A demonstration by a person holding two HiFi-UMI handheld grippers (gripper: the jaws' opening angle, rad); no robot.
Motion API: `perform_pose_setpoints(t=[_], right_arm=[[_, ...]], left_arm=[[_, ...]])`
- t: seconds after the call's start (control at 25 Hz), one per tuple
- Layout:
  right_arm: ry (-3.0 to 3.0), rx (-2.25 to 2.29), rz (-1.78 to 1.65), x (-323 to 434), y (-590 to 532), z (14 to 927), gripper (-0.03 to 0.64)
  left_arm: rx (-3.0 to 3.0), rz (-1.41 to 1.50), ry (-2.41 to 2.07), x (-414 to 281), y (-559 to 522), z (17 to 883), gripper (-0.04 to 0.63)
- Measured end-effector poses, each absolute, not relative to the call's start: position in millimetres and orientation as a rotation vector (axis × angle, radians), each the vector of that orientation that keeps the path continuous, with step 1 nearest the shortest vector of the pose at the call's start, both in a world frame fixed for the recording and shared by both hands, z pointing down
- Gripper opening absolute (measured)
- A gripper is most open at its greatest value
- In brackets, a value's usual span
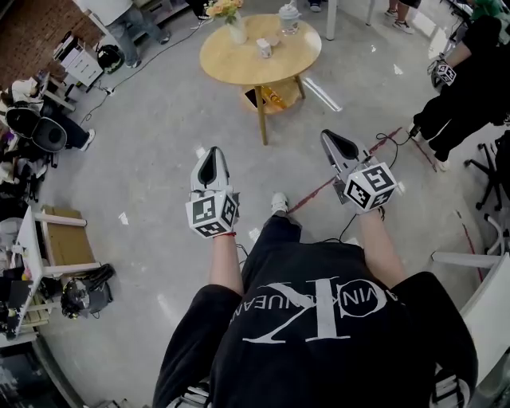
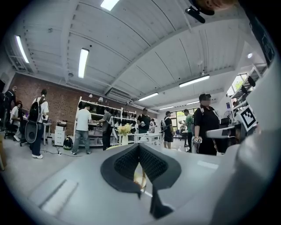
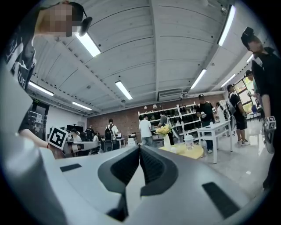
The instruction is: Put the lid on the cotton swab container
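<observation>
A round wooden table (image 1: 239, 64) stands on the floor well ahead of me. On it are a vase of yellow flowers (image 1: 231, 20), a clear lidded jar (image 1: 288, 17) and a small white container (image 1: 264, 48); which of them holds the cotton swabs I cannot tell. My left gripper (image 1: 210, 153) is held level over the floor, short of the table, jaws shut and empty. My right gripper (image 1: 329, 137) is beside it to the right, also shut and empty. The right gripper view shows its closed jaws (image 3: 140, 149) and the table (image 3: 195, 152) with the jar (image 3: 189, 141). The left gripper (image 2: 139, 147) points toward the flowers (image 2: 124, 129).
A lower shelf (image 1: 275, 97) under the table holds small items. Red tape (image 1: 319, 191) and cables cross the floor. People stand at the right (image 1: 470, 72) and far back. Chairs and gear (image 1: 40, 127) line the left, and a white table (image 3: 215, 129) stands right of the wooden one.
</observation>
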State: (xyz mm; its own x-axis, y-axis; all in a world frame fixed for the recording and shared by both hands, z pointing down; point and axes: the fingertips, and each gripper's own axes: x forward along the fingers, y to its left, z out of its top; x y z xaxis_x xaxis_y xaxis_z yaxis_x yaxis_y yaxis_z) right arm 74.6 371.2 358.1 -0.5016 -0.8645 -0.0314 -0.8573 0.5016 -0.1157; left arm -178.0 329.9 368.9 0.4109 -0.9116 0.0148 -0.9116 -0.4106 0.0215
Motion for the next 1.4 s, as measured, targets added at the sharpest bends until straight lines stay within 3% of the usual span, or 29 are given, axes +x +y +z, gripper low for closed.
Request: perform_pose_setpoints(t=[0.92,1.32,1.4], right_arm=[[2.574,-1.663,-0.399,115,173,394,0.021],[2.550,-1.660,-0.440,105,107,399,0.115],[2.544,-1.665,-0.454,105,101,401,0.121]], left_arm=[[2.619,0.129,-1.416,-121,108,414,0.014],[2.630,0.118,-1.335,-123,36,426,0.017],[2.625,0.114,-1.320,-122,29,429,0.046]])
